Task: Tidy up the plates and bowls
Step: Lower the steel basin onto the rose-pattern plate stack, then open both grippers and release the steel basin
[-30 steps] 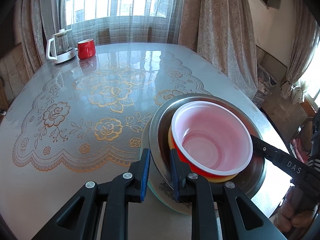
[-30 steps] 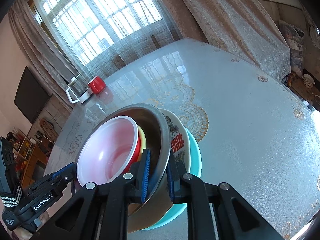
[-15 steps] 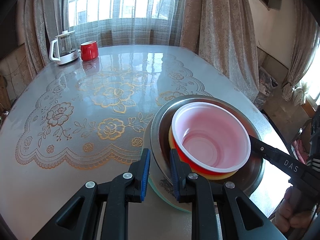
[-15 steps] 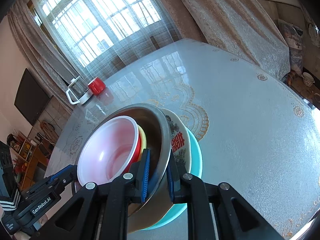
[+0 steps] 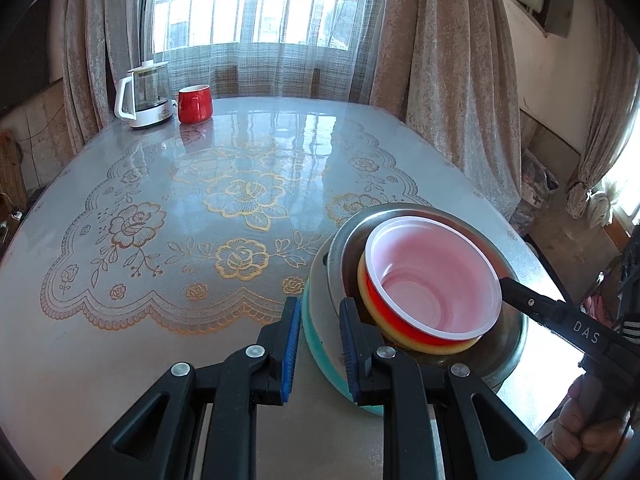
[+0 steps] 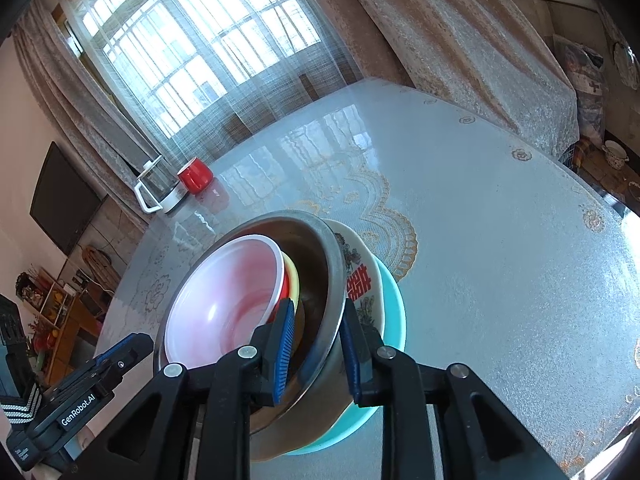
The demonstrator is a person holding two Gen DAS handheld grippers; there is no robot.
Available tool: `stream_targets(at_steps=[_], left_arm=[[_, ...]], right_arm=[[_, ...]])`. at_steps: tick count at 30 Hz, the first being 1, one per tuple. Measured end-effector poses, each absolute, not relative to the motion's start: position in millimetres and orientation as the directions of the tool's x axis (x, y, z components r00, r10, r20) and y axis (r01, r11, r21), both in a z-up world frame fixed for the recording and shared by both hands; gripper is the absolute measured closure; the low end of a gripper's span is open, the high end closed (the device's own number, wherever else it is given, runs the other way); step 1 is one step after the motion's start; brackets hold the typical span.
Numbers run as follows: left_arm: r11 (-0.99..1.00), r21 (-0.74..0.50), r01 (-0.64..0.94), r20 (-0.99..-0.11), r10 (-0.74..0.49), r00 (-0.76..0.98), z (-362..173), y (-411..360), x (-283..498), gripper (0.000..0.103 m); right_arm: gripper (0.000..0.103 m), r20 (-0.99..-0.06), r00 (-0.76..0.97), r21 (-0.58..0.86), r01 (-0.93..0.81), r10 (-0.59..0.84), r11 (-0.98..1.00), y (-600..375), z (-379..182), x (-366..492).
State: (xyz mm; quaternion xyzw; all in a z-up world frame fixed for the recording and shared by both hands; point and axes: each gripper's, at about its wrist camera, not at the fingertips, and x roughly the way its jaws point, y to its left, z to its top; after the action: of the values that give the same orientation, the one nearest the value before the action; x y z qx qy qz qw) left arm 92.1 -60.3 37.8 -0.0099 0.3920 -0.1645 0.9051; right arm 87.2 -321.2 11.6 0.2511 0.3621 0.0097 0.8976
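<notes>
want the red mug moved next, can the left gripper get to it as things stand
Probably yes, though it's a long way. The left gripper holds nothing, and bare table lies between it and the red mug at the far edge. The kettle stands beside the mug, not in front.

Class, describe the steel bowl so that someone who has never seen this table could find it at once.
Start at the table with the gold flower cloth and go to the stack of dishes at its near edge. The steel bowl sits on a patterned plate over a teal plate, and holds the smaller bowls. It alone is bare grey metal.
</notes>
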Motion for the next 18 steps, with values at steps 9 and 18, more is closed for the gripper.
stream_targets(at_steps=[9, 18], left_arm=[[0.959, -0.118, 0.256, -0.709, -0.262, 0.655, 37, -49, 82, 0.082], [0.974, -0.079, 0.21, -0.696, -0.205, 0.688, 36, -39, 64, 0.081]], right_arm=[[0.073, -0.641, 0.748, 0.433, 0.169, 0.171, 0.885, -318, 18, 80], [0.067, -0.63, 0.775, 0.336, 0.204, 0.058, 0.919, -309, 32, 63]])
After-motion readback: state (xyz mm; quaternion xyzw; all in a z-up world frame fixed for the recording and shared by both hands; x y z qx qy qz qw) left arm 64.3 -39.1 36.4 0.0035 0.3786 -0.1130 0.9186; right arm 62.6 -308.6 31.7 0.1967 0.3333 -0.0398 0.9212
